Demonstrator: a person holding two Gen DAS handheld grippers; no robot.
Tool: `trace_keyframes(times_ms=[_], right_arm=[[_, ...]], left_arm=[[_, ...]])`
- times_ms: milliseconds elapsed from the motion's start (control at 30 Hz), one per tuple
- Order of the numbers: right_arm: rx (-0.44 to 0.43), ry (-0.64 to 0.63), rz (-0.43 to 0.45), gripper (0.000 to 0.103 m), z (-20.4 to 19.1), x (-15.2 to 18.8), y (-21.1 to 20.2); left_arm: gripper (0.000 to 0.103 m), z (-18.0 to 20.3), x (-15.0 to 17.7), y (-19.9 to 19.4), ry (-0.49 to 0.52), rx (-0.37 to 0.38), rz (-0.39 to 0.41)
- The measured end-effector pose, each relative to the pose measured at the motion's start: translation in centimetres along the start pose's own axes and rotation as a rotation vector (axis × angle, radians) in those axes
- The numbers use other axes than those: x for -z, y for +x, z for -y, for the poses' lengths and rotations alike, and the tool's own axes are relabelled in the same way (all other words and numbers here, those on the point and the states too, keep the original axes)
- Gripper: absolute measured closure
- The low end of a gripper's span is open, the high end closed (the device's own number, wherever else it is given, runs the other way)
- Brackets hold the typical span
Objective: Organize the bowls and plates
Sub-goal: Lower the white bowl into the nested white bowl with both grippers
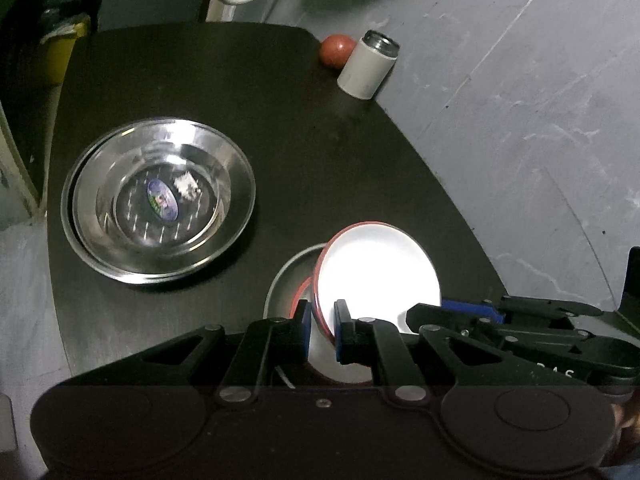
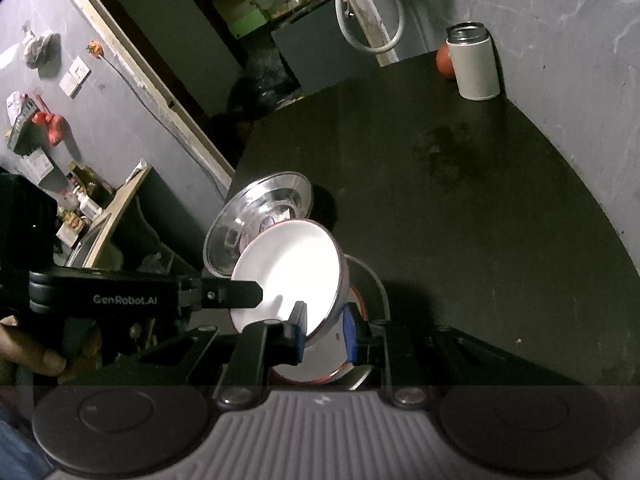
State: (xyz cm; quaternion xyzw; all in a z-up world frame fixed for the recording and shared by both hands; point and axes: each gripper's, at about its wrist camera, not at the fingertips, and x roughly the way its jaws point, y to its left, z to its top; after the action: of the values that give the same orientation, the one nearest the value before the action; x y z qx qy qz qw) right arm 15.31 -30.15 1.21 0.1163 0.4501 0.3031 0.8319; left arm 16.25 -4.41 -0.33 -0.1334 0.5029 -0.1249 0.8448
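Left gripper and right gripper both clamped nearly closed on rim of tilted red-rimmed white bowl, steel bowls stacked on dark table, white canister at the far edge

- We note a dark surface against a grey wall.
- Left hand-held gripper: its blue pads pinch the near rim of a white bowl with a red rim, which sits tilted.
- Under that bowl we see a second red-rimmed bowl and a grey-rimmed plate.
- The right hand-held gripper reaches the same bowl's rim from the right; its grip is unclear from here.
- Left of centre: stacked steel bowls, sticker in the top one, well apart from the white bowl.
- Far corner: a white canister, open metal mouth, just beside a red ball.
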Motion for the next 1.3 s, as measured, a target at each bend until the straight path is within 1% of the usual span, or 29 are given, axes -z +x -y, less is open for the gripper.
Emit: trace_keyframes(times_ms=[233, 700, 1300], right_arm=[[0.003, 0.007, -0.037, 0.081, 0.1, 0.0, 0.6], [0.011, -0.003, -0.09, 0.081, 0.3, -0.2, 1.6], [0.025, -0.035, -0.118, 0.079, 0.0, -0.6, 1.9]], left_arm=[[0.092, 0.0, 0.1, 0.3, -0.006, -0.008, -0.018], [0.09, 0.2, 0.1, 0.9, -0.01, -0.046, -0.061], [0.09, 0.2, -0.2, 1.7, -0.015, -0.06, -0.103]])
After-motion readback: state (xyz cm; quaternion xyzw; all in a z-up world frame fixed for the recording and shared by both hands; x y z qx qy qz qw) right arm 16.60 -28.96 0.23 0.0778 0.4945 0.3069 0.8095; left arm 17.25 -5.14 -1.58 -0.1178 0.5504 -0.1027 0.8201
